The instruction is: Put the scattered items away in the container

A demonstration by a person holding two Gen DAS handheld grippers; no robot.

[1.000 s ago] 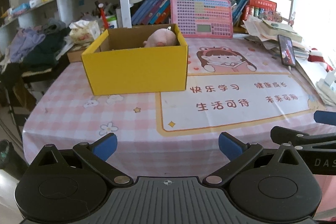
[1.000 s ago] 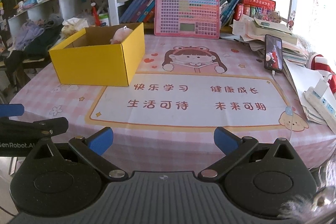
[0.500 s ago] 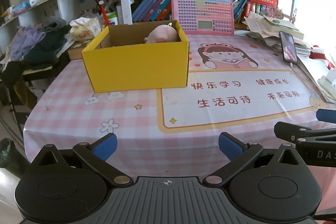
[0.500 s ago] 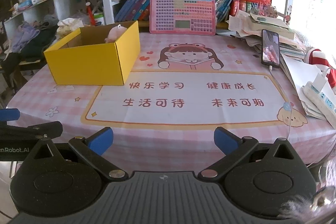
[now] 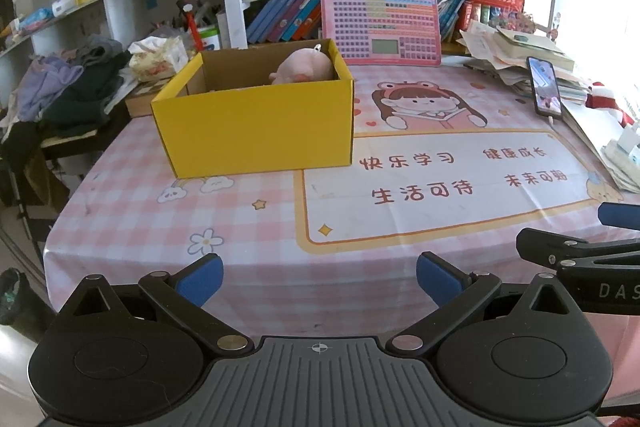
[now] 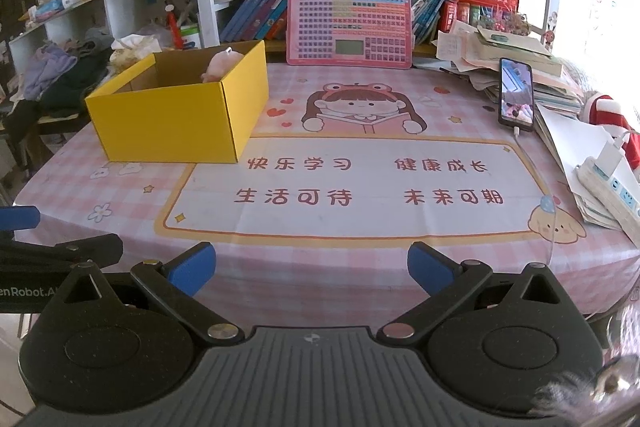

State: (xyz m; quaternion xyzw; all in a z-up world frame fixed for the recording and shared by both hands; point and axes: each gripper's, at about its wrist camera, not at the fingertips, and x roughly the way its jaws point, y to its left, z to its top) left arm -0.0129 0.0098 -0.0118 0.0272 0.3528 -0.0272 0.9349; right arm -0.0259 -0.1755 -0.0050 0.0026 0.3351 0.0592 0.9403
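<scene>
You are holding two grippers, the left gripper [image 5: 319, 277] and right gripper [image 6: 311, 267], both spread wide and gripping nothing, near the table [image 5: 248, 227] edge. One pink plush toy [image 5: 301, 68] is sitting inside the single yellow box [image 5: 256, 129].

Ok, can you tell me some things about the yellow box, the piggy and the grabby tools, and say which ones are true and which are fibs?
1. The pink plush pig is inside the yellow box. True.
2. The left tool is holding a toy. False: it is open and holds nothing.
3. The right tool is open. True.
4. The yellow box has a lid on top. False: its top is open.
5. The phone lies inside the box. False: it leans on the paper pile at the table's right side.
</scene>
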